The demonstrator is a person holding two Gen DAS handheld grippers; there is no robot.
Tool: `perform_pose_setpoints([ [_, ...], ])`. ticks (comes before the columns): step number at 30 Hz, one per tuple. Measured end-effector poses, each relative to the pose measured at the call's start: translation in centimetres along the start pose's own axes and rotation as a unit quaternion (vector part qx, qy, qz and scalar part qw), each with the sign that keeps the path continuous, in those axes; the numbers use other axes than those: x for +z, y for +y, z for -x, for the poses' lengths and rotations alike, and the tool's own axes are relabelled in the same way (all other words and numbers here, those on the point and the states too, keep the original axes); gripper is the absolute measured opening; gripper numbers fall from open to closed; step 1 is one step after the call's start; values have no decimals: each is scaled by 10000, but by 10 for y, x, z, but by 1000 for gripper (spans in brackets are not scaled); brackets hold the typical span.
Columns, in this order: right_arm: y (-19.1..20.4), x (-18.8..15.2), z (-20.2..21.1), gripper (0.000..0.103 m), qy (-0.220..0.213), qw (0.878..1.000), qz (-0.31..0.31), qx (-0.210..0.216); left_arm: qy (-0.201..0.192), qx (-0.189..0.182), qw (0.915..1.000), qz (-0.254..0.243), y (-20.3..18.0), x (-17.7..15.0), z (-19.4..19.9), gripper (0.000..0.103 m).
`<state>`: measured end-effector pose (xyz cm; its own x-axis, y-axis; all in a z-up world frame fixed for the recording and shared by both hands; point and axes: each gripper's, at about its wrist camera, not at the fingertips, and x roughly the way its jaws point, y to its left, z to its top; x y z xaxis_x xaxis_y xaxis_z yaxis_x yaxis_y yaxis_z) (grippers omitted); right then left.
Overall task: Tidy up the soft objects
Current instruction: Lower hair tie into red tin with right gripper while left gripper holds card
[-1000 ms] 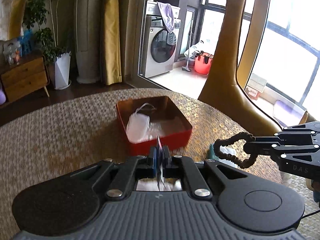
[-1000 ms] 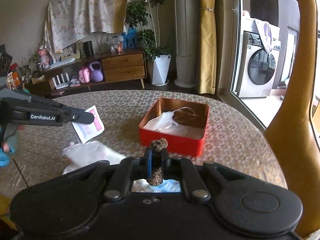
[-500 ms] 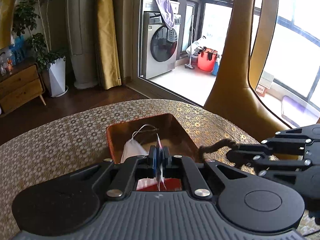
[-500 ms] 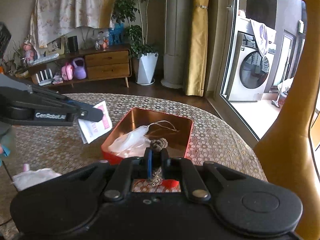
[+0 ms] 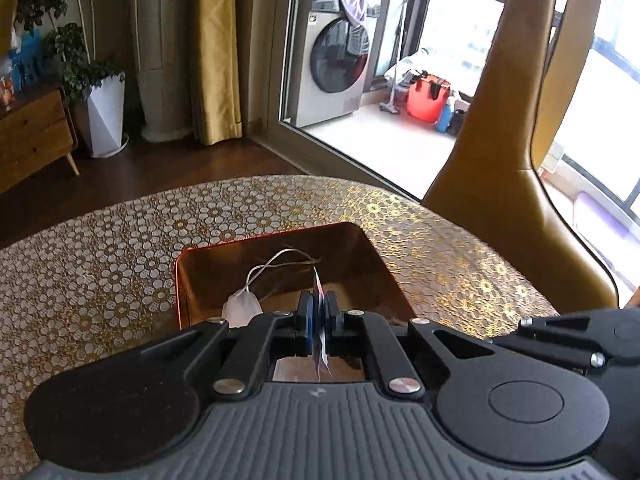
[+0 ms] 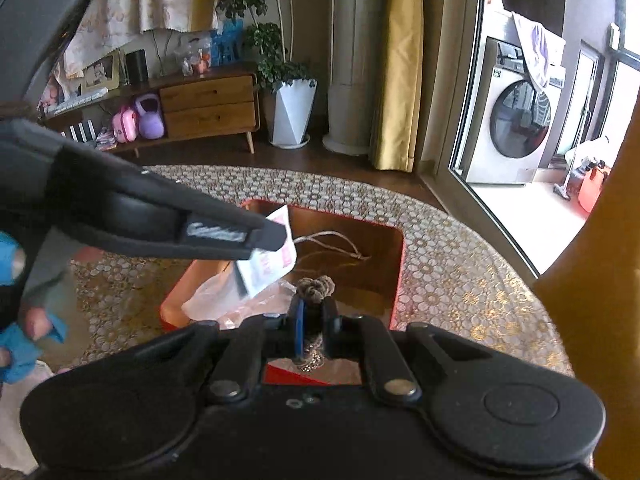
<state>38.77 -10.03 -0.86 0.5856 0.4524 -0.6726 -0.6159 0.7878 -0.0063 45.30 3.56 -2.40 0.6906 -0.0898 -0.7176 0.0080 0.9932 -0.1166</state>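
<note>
A red tin box [image 6: 394, 276] with a coppery inside sits on the round table [image 5: 100, 280], which is covered by a gold floral lace cloth. Inside the box lie a white face mask [image 5: 241, 309] with its ear loops trailing toward the far wall, and some clear plastic wrap [image 6: 216, 300].

The left gripper [image 5: 318, 316] is closed on a thin white-and-pink sachet [image 6: 268, 264], held above the box interior. The right gripper [image 6: 313, 320] is clamped on a brown scrunchie [image 6: 316, 288], hovering over the box's near edge.

Beyond the table stand a wooden sideboard [image 6: 208, 106], a potted plant [image 6: 290, 108], yellow curtains [image 5: 216, 52] and a washing machine [image 5: 332, 56] behind glass doors.
</note>
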Motion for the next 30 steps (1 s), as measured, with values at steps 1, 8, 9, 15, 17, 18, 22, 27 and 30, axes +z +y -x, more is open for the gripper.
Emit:
perform_pose_setpoints([
  [1, 0, 0, -4, 8, 27, 10000, -3, 5, 25, 30, 10000, 18, 1, 0, -5, 5],
  [8, -1, -5, -29, 8, 224, 9997, -86, 56, 214, 96, 9997, 110, 7, -3, -30, 5],
  [9, -2, -6, -32, 8, 260, 9996, -103, 58, 259, 106, 9996, 107, 8, -4, -33, 5],
  [15, -4, -11, -42, 9, 462, 9987, -184, 111, 496, 86, 9986, 179, 10, -12, -46, 5],
  [17, -4, -13, -45, 12, 506, 9984, -207, 133, 526, 117, 9984, 192, 11, -15, -49, 5],
  [18, -5, -13, -46, 13, 511, 9983, -230, 156, 533, 139, 9983, 207, 11, -16, -50, 5],
  [22, -6, -14, -47, 16, 518, 9981, -257, 207, 591, 191, 9978, 237, 9, -19, -53, 5],
  [27, -5, -15, -44, 19, 435, 9985, -237, 236, 667, 96, 9971, 355, 9, -21, -55, 6],
  [30, -5, -16, -40, 26, 379, 9986, -256, 255, 622, 109, 9976, 283, 8, -22, -53, 6],
])
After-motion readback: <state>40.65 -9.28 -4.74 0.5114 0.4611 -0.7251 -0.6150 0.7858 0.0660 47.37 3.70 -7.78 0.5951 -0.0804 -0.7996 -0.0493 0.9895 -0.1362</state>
